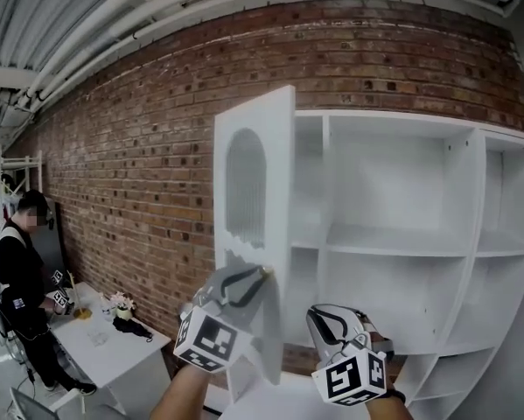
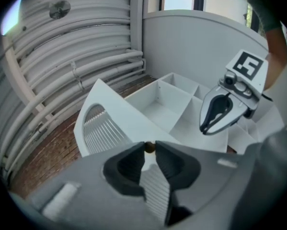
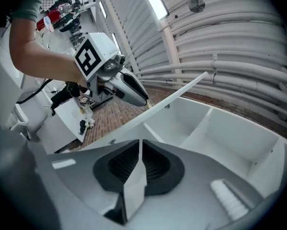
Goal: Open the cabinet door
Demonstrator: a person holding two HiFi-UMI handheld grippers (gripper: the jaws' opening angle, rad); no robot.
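The white cabinet door (image 1: 255, 234), with an arched slatted panel, stands swung out from the white cabinet (image 1: 401, 239), edge-on to me. My left gripper (image 1: 260, 275) is shut on the door's small brass knob (image 2: 149, 147), which sits pinched between the fingertips. The door (image 2: 115, 124) stretches away beyond the jaws. My right gripper (image 1: 330, 320) hovers to the right of the door, in front of the open shelves, its jaws pressed together on nothing (image 3: 140, 146). In the right gripper view the left gripper (image 3: 144, 101) shows at the door's edge (image 3: 177, 97).
A red brick wall (image 1: 139, 164) runs behind the cabinet. White pipes (image 1: 87, 51) run along the ceiling. At the far left a person (image 1: 21, 269) stands by a white table (image 1: 113, 344) with small items on it. The cabinet's shelves (image 1: 393, 239) hold nothing.
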